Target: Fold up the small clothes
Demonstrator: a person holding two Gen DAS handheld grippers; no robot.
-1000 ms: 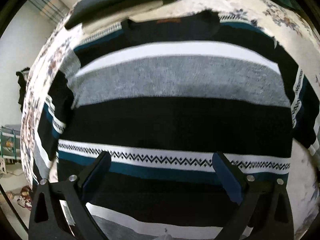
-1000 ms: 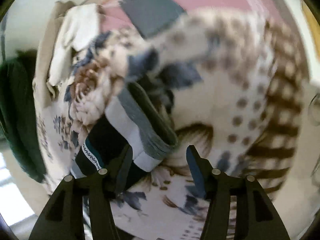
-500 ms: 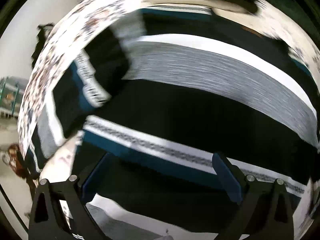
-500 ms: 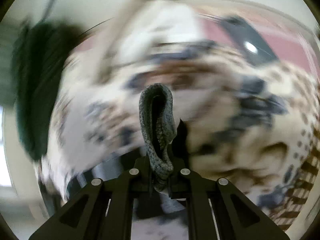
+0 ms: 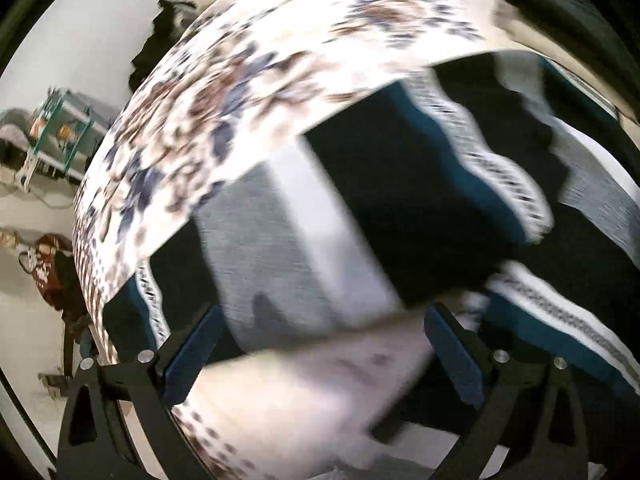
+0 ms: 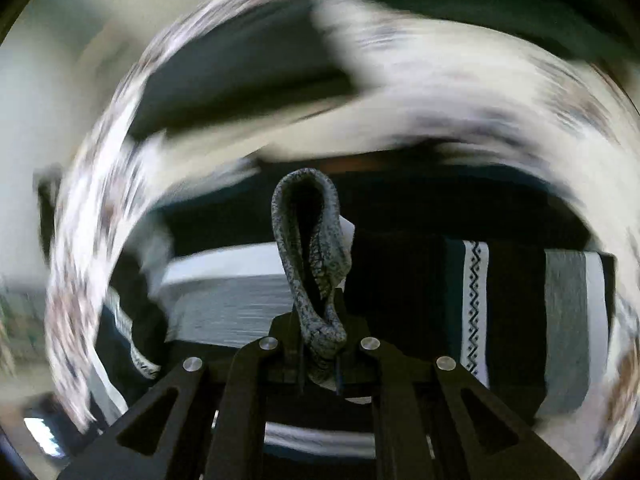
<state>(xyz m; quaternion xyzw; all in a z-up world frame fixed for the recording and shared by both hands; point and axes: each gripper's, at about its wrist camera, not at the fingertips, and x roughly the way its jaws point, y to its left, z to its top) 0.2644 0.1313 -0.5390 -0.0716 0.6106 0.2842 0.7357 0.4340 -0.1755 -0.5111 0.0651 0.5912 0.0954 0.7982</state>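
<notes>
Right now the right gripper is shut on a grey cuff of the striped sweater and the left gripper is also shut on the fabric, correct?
Not quite. The right gripper is indeed shut on the grey cuff of the striped sweater, but the left gripper is open, its jaws spread wide above the floral bedspread, as the left wrist view shows.

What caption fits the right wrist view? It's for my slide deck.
Right gripper shut on the grey sleeve cuff, lifted above the striped sweater on the floral sheet.
</notes>
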